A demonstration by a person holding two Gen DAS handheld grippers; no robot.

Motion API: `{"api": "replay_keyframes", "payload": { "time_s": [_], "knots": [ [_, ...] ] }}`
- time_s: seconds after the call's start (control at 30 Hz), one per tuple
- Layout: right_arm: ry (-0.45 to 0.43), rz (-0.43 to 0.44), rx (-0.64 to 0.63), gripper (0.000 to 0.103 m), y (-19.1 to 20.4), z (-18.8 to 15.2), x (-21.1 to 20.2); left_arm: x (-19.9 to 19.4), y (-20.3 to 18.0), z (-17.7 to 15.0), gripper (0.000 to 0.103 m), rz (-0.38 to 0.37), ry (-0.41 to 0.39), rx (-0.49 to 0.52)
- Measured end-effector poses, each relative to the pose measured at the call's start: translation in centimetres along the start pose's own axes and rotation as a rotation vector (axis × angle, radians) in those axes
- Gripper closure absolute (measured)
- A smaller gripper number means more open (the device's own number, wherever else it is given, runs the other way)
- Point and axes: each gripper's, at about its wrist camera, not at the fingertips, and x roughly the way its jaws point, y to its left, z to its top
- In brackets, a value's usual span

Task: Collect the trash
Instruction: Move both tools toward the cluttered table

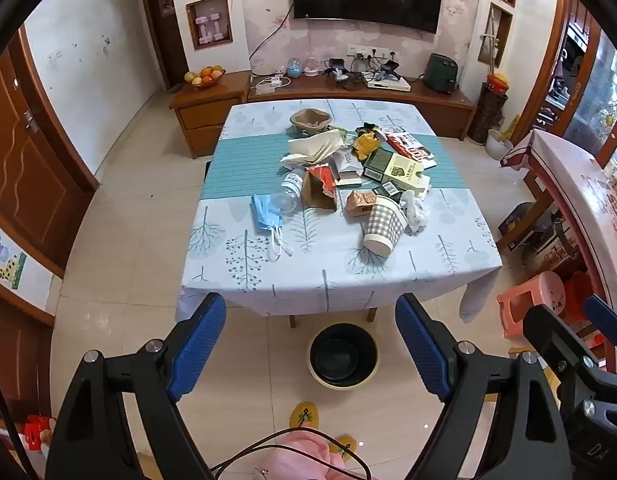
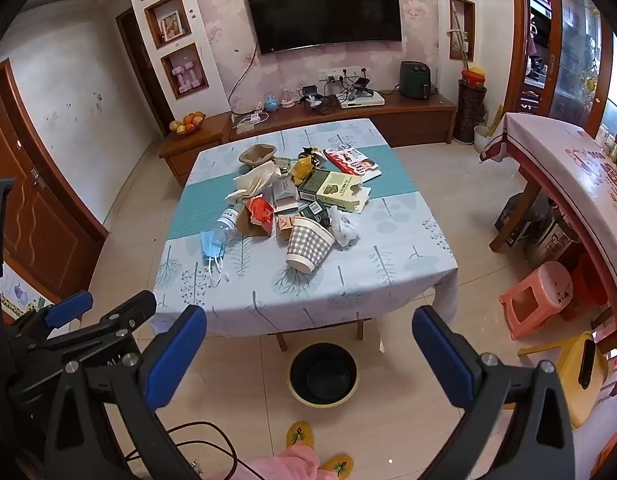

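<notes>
A heap of trash is piled mid-table on the patterned cloth: a checked paper cup tipped on its side, a blue face mask, a clear bottle, flattened cartons and crumpled paper. A black bin is seen on the floor below. The jaws of the left gripper and right gripper are spread, nothing between them.

A cloth-covered table bears a trash heap: checked paper cup, blue mask, clear bottle.
</notes>
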Motion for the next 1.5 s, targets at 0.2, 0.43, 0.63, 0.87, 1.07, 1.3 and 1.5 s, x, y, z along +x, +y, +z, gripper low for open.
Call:
{"api": "replay_keyframes", "payload": {
  "time_s": [0.2,0.43,0.63,0.87,1.07,1.3,1.5],
  "knots": [
    [-0.002,0.001,0.004,0.0,0.2,0.0,0.0,-0.2,0.9,0.0,0.02,-0.006,0.028,-0.028],
    [-0.002,0.001,-0.005,0.0,0.2,0.3,0.2,0.5,1.2,-0.1,0.021,0.014,0.052,-0.02],
    [0.001,0.002,-0.004,0.0,0.5,0.3,0.7,0.6,1.5,-0.2,0.021,0.028,0.06,-0.034],
    [0.003,0.0,-0.004,0.0,0.8,0.3,1.6,0.5,1.5,0.0,0.021,0.011,0.04,-0.033],
    [-0.001,-0.001,-0.004,0.0,1.1,0.3,2.6,0.0,1.7,0.2,0.021,-0.012,0.01,-0.031],
    [0.001,0.0,-0.003,0.0,1.2,0.6,2.5,-0.2,1.6,0.4,0.021,-0.021,-0.02,-0.021],
    [0.007,0.002,0.0,0.0,0.9,1.6,3.1,0.1,1.8,0.3,0.021,-0.01,-0.008,-0.006]
  ]
}}
